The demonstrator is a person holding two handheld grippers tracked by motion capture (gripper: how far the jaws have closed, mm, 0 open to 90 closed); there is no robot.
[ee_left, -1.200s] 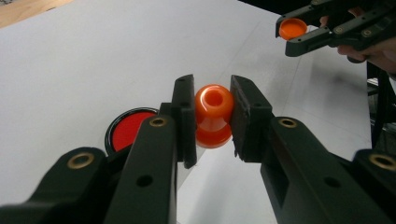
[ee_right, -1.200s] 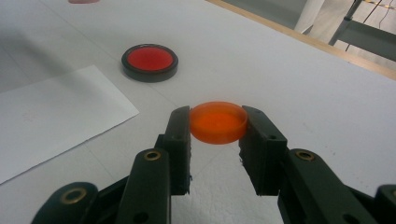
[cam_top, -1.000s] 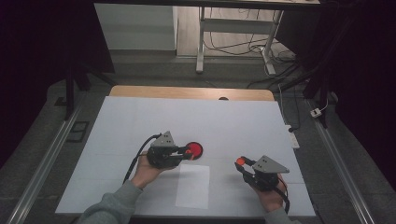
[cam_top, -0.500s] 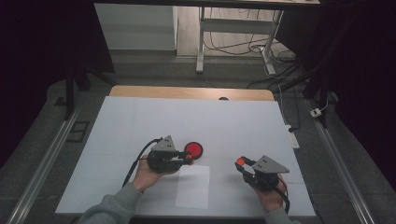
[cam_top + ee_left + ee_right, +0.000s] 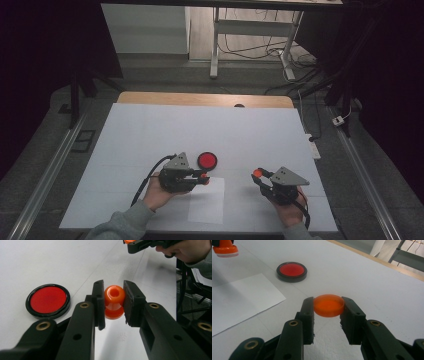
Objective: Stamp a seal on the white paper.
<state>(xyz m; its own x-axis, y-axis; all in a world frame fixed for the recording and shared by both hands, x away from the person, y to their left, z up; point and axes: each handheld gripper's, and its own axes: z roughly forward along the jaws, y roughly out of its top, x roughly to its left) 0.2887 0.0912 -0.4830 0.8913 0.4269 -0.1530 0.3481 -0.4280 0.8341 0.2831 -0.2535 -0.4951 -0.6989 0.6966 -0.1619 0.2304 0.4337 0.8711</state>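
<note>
High view, left to right.

Lower left of centre: left gripper in the person's left hand, jaws clamped on an orange stamp body, a knob-shaped piece with a hole in its top. In the left gripper view, both pads pressed flat on the rounded head, wider base hanging below them, clear of the white table sheet. Held by the head, probably to leave the base free for whatever goes onto it.

Just above the left gripper in the frame: red ink pad, round, black-rimmed, lying flat and open on the sheet. Untouched, near the stamp body but apart from it. Sits at left in the left gripper view and at upper left in the right gripper view.

Lower centre: loose white paper on the sheet, between the two hands, no visible mark on it. Likely placed there to take a print.

Lower right: right gripper in the right hand, jaws closed on a shallow orange cap. Pinched across its rim, open side up, level, off the table. Rim grip leaves the cavity free and facing up.

Both grippers aimed inward toward each other, well apart. Judgement: cap off the stamp, parts held ready either for inking or for refitting; cannot tell which.
</note>
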